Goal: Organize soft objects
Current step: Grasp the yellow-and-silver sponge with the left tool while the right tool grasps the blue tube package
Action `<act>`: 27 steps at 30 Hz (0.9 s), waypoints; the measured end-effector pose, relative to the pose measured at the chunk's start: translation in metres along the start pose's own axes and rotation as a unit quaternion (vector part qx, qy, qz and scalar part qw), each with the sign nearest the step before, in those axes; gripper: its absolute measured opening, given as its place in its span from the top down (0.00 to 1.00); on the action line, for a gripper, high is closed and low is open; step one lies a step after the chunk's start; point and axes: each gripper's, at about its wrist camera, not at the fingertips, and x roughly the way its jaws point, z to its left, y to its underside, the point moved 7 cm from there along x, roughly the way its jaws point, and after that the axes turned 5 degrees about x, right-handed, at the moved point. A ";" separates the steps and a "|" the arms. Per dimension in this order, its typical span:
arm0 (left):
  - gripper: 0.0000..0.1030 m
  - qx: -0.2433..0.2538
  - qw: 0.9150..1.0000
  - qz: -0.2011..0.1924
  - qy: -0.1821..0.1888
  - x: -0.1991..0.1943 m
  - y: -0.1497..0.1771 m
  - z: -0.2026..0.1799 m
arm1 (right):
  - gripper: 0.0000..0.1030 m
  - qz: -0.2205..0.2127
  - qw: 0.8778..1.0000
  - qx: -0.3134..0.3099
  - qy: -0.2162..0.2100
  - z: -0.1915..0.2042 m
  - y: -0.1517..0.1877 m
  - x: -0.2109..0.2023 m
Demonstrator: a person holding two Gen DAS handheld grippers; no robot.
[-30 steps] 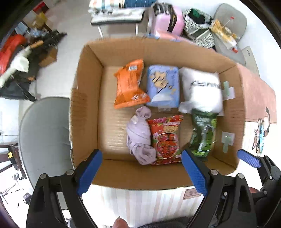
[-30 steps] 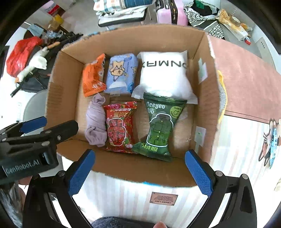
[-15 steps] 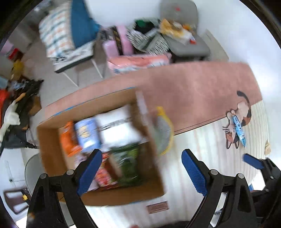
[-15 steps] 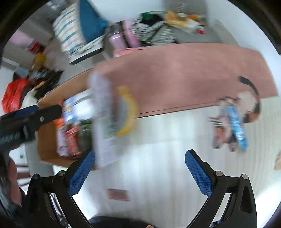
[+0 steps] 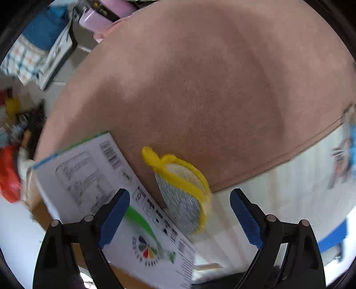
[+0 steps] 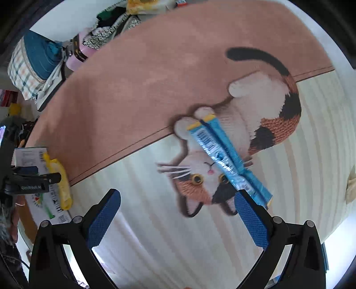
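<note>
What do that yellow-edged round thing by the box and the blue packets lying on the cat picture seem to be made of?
The yellow-edged pad looks like silvery metallic mesh, probably a scouring pad, bound in soft yellow fabric with a knotted loop. The blue packets look like glossy plastic film: they catch light along their length. The cat mat beneath looks like tufted pile.

Lived-in home room. Evidence: pink-and-striped cat-print rug (image 6: 222, 155) over work surface, pink suitcase (image 5: 98, 15), plaid-and-blue bedding bundle (image 6: 31, 60), heaped clothes (image 6: 111, 24), red plastic bag (image 5: 9, 173), floor clutter on pale tile.
</note>
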 end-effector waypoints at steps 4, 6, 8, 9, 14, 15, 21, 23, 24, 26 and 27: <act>0.09 0.010 1.000 0.025 0.001 0.013 -0.006 -0.009 | 0.00 0.018 1.000 -0.008 0.006 -0.012 -0.007 0.015; 0.09 -0.003 0.998 0.050 0.024 0.023 -0.005 -0.012 | 0.00 0.024 1.000 -0.012 0.009 -0.016 -0.010 0.021; 0.09 -0.002 0.997 0.065 0.028 0.033 -0.003 -0.014 | 0.00 0.031 0.999 -0.015 0.008 -0.020 -0.012 0.026; 0.09 -0.001 0.997 0.072 0.025 0.038 -0.001 -0.014 | 0.00 0.033 0.999 -0.016 0.007 -0.021 -0.014 0.028; 0.27 0.001 0.997 0.076 0.021 0.049 0.012 -0.024 | 0.00 0.045 0.998 -0.034 0.025 -0.032 -0.026 0.045; 0.35 -0.005 0.997 0.070 0.035 0.047 0.015 -0.028 | 0.00 0.046 0.998 -0.039 0.031 -0.034 -0.027 0.047; 0.58 -0.053 0.992 0.007 0.117 0.029 0.025 -0.060 | 0.11 0.056 0.992 -0.075 0.081 -0.047 -0.030 0.072; 0.58 -0.068 0.989 -0.007 0.132 0.029 0.032 -0.070 | 0.30 0.054 0.991 -0.079 0.089 -0.050 -0.028 0.075; 0.58 -0.073 0.988 -0.017 0.131 0.027 0.035 -0.072 | 0.36 0.047 0.991 -0.083 0.089 -0.050 -0.027 0.072; 0.57 -0.084 0.988 -0.035 0.128 0.026 0.043 -0.078 | 0.66 0.046 0.992 -0.083 0.087 -0.048 -0.019 0.068; 0.57 -0.089 0.987 -0.041 0.128 0.026 0.047 -0.081 | 0.70 0.050 0.992 -0.079 0.081 -0.048 -0.015 0.068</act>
